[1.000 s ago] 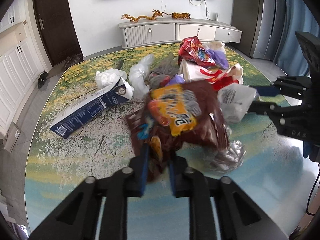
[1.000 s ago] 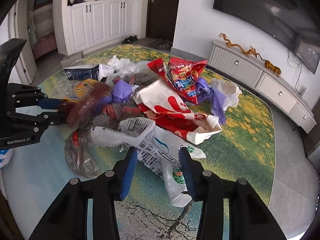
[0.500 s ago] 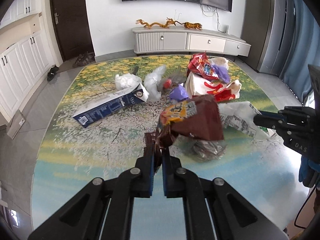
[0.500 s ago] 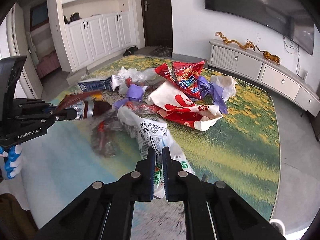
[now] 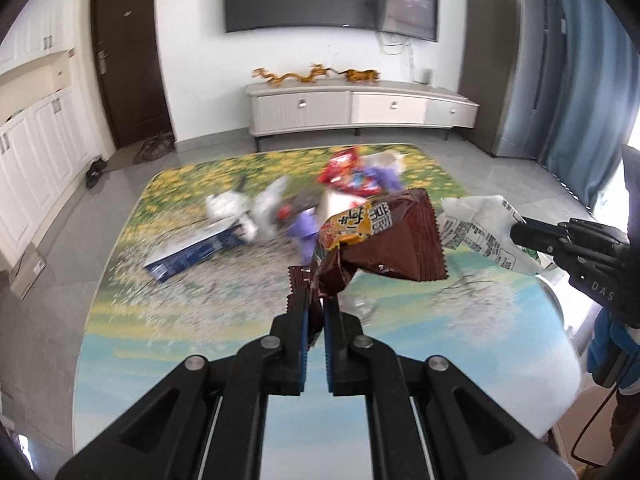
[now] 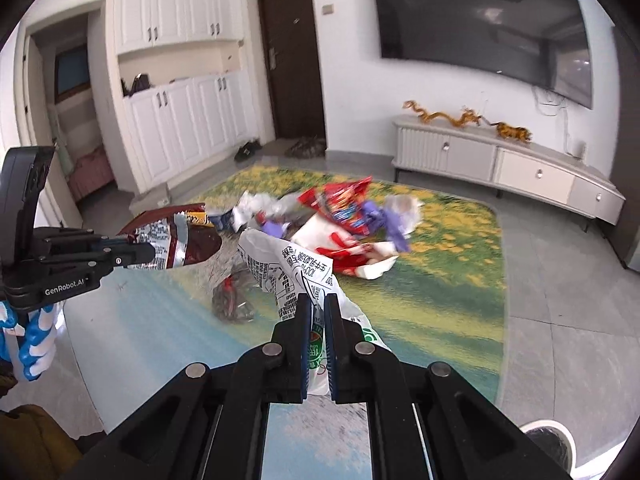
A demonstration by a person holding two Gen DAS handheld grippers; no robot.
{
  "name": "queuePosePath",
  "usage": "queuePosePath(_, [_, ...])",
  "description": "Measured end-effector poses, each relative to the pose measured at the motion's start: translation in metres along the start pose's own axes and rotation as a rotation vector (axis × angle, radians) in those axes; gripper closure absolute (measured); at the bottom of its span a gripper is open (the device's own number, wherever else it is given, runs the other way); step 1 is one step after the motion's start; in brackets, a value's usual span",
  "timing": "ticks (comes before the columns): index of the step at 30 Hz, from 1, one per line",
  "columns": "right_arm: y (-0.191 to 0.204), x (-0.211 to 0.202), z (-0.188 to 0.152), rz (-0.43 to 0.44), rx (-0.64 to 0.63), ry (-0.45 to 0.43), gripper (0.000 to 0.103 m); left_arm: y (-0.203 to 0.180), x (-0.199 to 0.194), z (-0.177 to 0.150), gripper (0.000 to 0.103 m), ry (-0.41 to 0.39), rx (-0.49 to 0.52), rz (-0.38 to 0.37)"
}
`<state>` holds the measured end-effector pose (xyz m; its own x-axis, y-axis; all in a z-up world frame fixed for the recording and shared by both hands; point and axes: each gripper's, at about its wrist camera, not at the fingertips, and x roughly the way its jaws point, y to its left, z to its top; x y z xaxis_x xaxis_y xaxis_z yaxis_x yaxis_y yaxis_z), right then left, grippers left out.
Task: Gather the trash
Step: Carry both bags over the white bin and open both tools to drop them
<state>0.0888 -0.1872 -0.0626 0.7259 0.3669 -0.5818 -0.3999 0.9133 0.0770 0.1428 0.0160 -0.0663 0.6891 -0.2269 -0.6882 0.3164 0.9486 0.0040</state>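
Observation:
My left gripper (image 5: pixel 316 312) is shut on a brown snack bag (image 5: pixel 384 240) with a yellow label and holds it above the rug; it also shows in the right wrist view (image 6: pixel 172 240). My right gripper (image 6: pixel 316 312) is shut on a white printed plastic bag (image 6: pixel 288 268), lifted off the rug; that bag also shows in the left wrist view (image 5: pixel 480 232), at the right. More trash lies in a pile on the rug: a red snack bag (image 6: pixel 340 204), a red and white bag (image 6: pixel 340 248), a blue carton (image 5: pixel 192 254) and purple wrappers (image 6: pixel 380 216).
The flower-patterned rug (image 5: pixel 160 320) covers the floor. A crumpled clear wrapper (image 6: pixel 232 296) lies near the front. A low white TV cabinet (image 5: pixel 360 112) stands at the far wall, white cupboards (image 6: pixel 180 120) and a dark door (image 6: pixel 292 64) to the side.
Both grippers closed on their bags and have lifted them up and away from the pile. The rug and pile look farther off now.

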Motion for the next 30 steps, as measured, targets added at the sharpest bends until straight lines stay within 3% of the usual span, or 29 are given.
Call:
queuePosePath(8, [-0.061,-0.065,-0.034,-0.18,0.14,-0.057,0.096,-0.09,0.009,0.027,0.097,-0.004,0.127,-0.152])
queuePosePath(17, [-0.163,-0.129,-0.11,-0.452,0.409,-0.034,0.096,-0.231,0.049,0.043,0.097,0.061,0.306,-0.349])
queuePosePath(24, [-0.222,-0.135,-0.162,-0.549,0.585,0.028,0.096,-0.326,0.1,0.047,0.097,0.156,0.377,-0.446])
queuePosePath(30, [-0.25,-0.123,-0.187,-0.569,0.659,0.072,0.095,-0.375,0.139,0.045,0.097,0.243,0.379,-0.488])
